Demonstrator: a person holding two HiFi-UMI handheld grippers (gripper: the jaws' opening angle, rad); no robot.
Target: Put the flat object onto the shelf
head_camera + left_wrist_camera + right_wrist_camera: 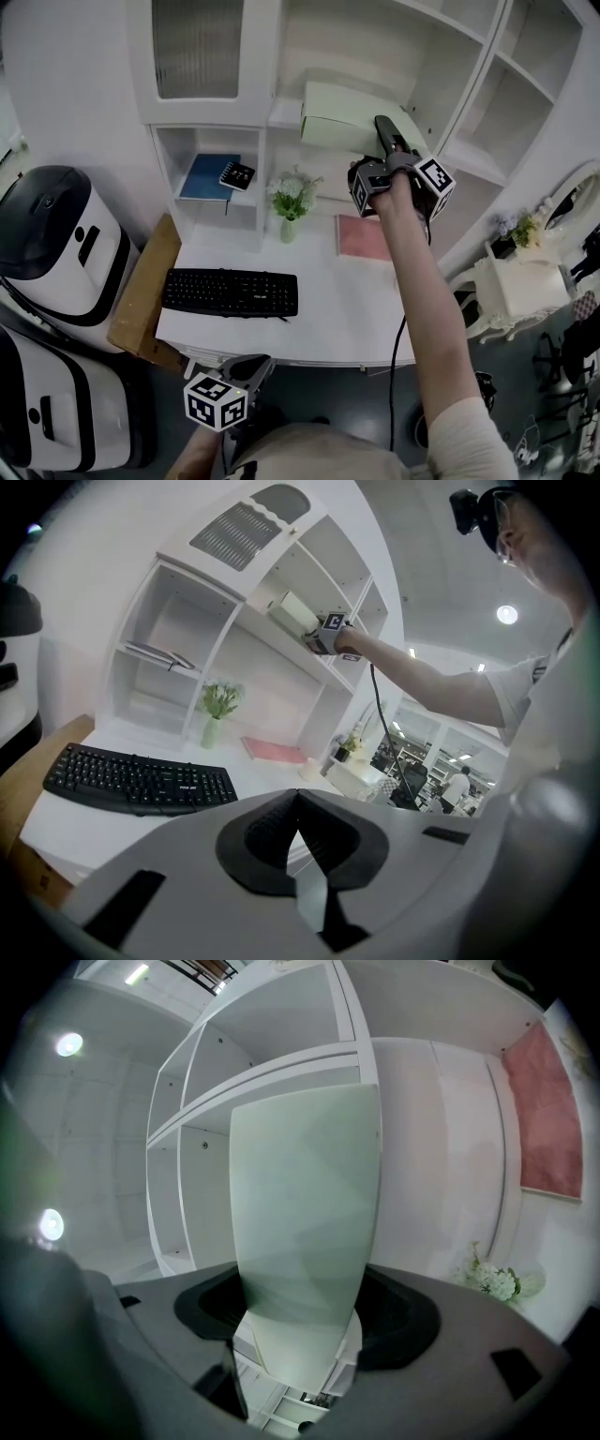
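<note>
The flat object (339, 116) is a pale green, box-like folder lying on the white shelf (281, 113) above the desk. It also shows far off in the left gripper view, flat object (292, 614). My right gripper (383, 125) is raised to its near end. In the right gripper view the flat object (305, 1204) runs away between the wide-set jaws of the right gripper (305, 1314), its sides close to both pads. My left gripper (255, 366) hangs low in front of the desk edge. The left gripper (298, 801) has its jaws together with nothing between them.
On the white desk (319, 323) lie a black keyboard (230, 292), a vase of flowers (292, 202) and a pink pad (364, 236). A blue book (206, 176) and small black notebook (236, 174) fill a lower cubby. White-and-black appliances (56, 244) and a cardboard box (145, 291) stand at the left.
</note>
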